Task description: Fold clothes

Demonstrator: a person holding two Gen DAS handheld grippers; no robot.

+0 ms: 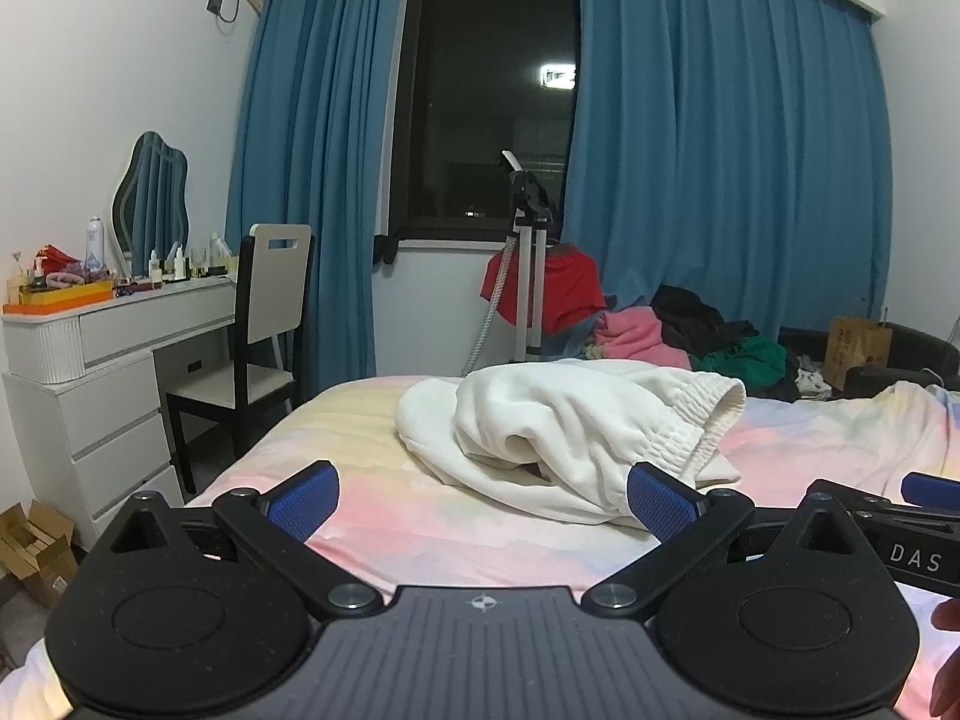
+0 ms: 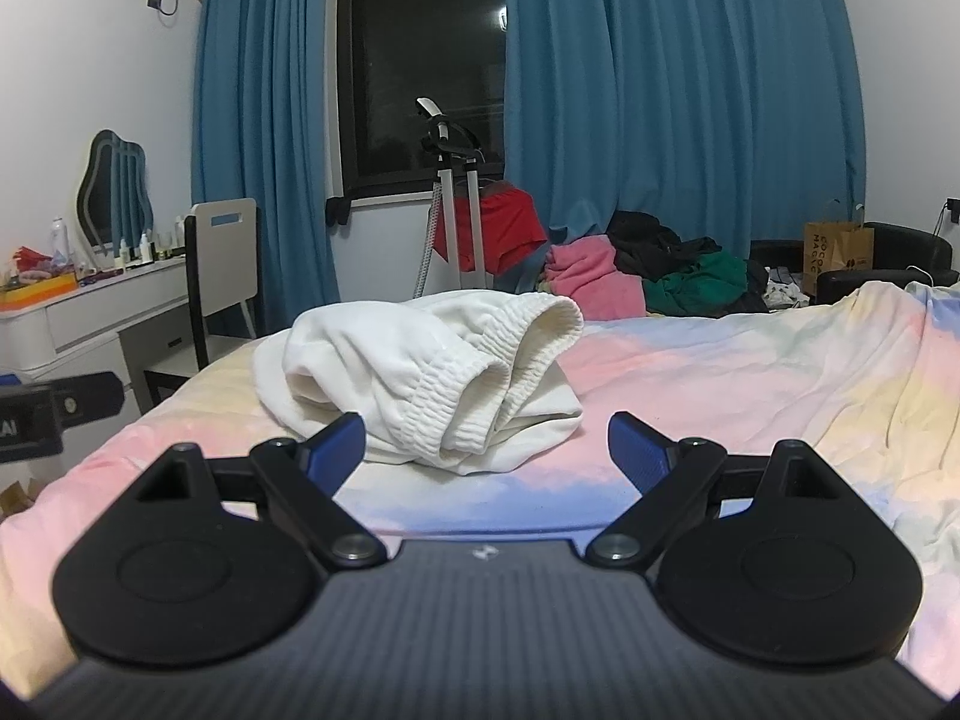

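Note:
A crumpled white garment (image 1: 564, 432) with an elastic waistband lies in a heap on the pastel bed (image 1: 372, 420). My left gripper (image 1: 483, 501) hovers just in front of it, open, blue pads wide apart and nothing between them. The same white garment (image 2: 432, 372) sits straight ahead in the right wrist view, its ribbed waistband facing me. My right gripper (image 2: 486, 450) is open too, low over the bed (image 2: 720, 384), a short way before the heap. Part of the right gripper (image 1: 900, 528) shows at the right edge of the left wrist view.
A white dresser (image 1: 120, 372) with bottles and a chair (image 1: 264, 324) stand left of the bed. A garment steamer stand (image 1: 531, 276) with a red cloth is by the window. A pile of pink, black and green clothes (image 1: 690, 336) lies beyond the bed; a paper bag (image 2: 837, 252) sits right.

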